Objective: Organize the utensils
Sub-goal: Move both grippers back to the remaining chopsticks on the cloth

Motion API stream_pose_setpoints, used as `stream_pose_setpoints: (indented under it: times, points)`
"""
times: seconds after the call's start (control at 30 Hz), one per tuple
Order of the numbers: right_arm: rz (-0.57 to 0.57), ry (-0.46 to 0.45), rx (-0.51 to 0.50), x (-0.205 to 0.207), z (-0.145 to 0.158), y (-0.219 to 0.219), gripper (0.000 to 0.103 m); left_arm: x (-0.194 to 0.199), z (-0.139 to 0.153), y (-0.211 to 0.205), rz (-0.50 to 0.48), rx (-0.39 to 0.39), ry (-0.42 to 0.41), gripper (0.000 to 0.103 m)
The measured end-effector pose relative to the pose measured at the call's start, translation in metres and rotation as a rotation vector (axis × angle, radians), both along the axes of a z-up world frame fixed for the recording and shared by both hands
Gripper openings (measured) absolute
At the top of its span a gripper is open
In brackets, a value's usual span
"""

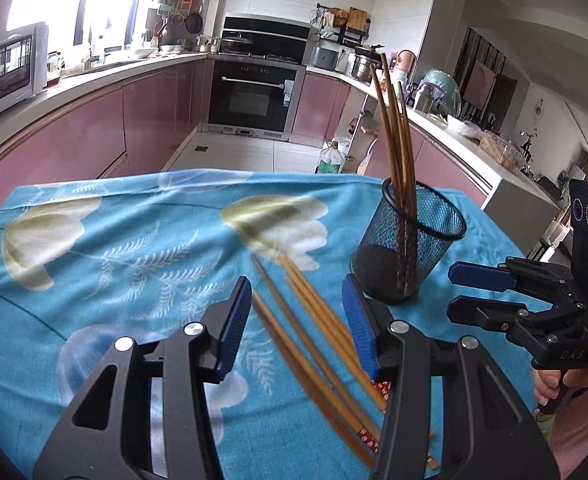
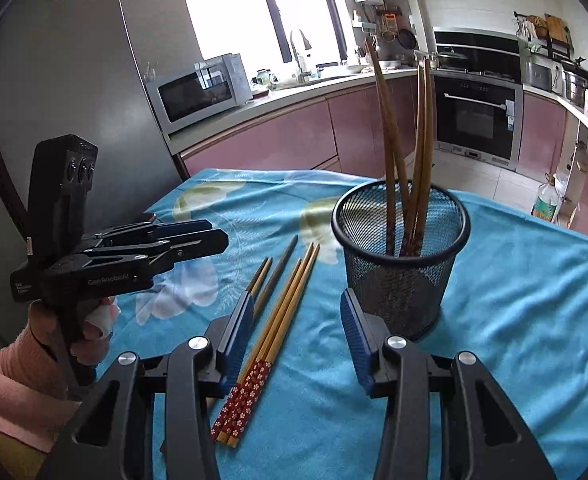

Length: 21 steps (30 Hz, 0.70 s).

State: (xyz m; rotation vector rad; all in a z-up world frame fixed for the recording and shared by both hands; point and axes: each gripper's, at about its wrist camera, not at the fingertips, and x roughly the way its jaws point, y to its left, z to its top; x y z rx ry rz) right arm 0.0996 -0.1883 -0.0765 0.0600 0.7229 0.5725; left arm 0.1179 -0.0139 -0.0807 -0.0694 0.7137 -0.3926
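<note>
Where tongs (image 1: 296,320) overlap, chopsticks (image 1: 314,340) blurred.

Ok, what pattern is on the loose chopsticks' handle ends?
Red with small white flowers, clearest in the right wrist view.

Around you stood a kitchen with pink cabinets (image 1: 94,128) under a pale counter. A built-in oven (image 1: 254,96) sat at the far end, a black range hood (image 1: 266,34) above it. A microwave (image 2: 198,92) rested on the counter beside a bright window (image 2: 230,8). A floral blue tablecloth (image 1: 114,248) covered the table, and a plastic bottle (image 1: 330,158) stood on the floor.
</note>
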Motion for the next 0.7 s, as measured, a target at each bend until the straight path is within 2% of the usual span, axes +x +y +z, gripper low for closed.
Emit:
stream_pose_setpoints:
  times: [0.33,0.7]
  points:
    - [0.007,0.117,-0.043,0.004,-0.039,0.025,0.041,-0.015,-0.032,-0.009,-0.031,0.066,0.113,0.048]
    - [0.009,0.144,-0.079,0.006,-0.050,0.042,0.038,-0.017,-0.049,-0.015,-0.049,0.111,0.176,0.048]
